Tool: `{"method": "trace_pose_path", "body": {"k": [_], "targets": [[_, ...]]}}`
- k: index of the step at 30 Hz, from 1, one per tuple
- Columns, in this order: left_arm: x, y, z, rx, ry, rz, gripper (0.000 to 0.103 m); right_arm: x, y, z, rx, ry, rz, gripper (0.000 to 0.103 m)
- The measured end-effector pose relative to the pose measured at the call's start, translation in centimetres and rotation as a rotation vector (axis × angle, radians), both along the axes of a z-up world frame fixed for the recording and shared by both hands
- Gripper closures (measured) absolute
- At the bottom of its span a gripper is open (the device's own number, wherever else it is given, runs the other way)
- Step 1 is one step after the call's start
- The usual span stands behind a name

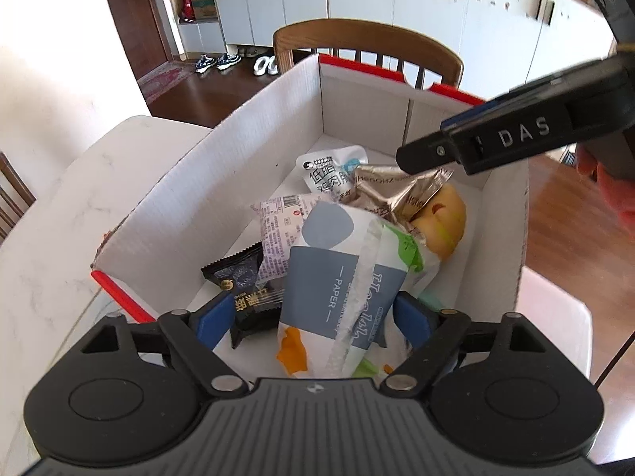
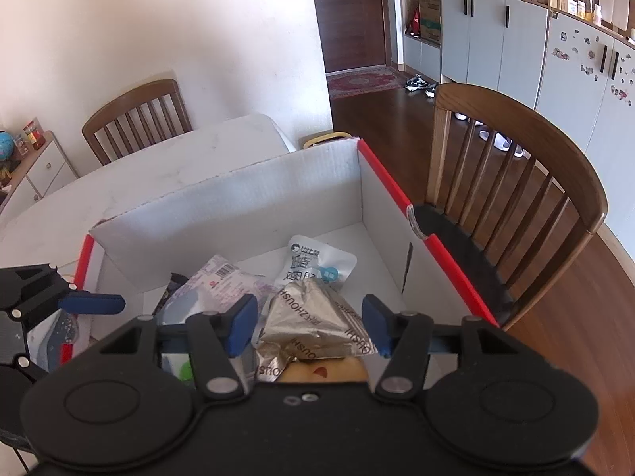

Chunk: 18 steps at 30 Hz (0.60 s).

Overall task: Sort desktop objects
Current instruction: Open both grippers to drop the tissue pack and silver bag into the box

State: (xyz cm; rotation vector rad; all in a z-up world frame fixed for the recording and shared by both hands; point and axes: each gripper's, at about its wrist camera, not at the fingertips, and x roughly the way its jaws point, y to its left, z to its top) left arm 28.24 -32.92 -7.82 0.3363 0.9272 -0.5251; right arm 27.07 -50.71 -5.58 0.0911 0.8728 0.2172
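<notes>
A white cardboard box (image 1: pixel 206 182) with red edges stands on the table and holds the sorted items. My left gripper (image 1: pixel 313 317) is open inside it, its blue pads on either side of a blue-grey tissue pack (image 1: pixel 337 277) that lies on the pile. A black snack packet (image 1: pixel 246 289), a white barcoded packet (image 1: pixel 278 234), a white pouch (image 1: pixel 325 170) and a yellow toy (image 1: pixel 448 218) lie around it. My right gripper (image 2: pixel 309 325) hangs open just above a crumpled silver packet (image 2: pixel 313 317).
The box (image 2: pixel 238 194) sits near the corner of a white marble table (image 2: pixel 158 158). A wooden chair (image 2: pixel 516 166) stands close behind the box's far side, and another chair (image 2: pixel 135 115) is at the table's left. The left gripper's fingers (image 2: pixel 91 303) reach in beside mine.
</notes>
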Motion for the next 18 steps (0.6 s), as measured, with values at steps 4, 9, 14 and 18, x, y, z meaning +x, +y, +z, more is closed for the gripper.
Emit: {"method": "trace_pose_path", "body": {"k": [4,9,14,18], "targets": [[-0.3,0.4,0.2,-0.041,0.017,0.017,0.010,-0.6,0.0,0.5,0.008,-0.012,0.004,0.044],[-1.4,0.8,1.1,-0.065,-0.017,0.026,0.010,-1.4,0.2,1.2,0.013,-0.022,0.022,0.044],[-2.6,2.0,2.6,-0.117,-0.051,0.063,0.010,-2.4,0.8,1.9,0.014,-0.033,0.043,0.044],[-3.8,3.0,3.8,-0.158,-0.088,0.108,0.010,-3.4,1.3,2.7,0.012,-0.052,0.063,0.044]]}}
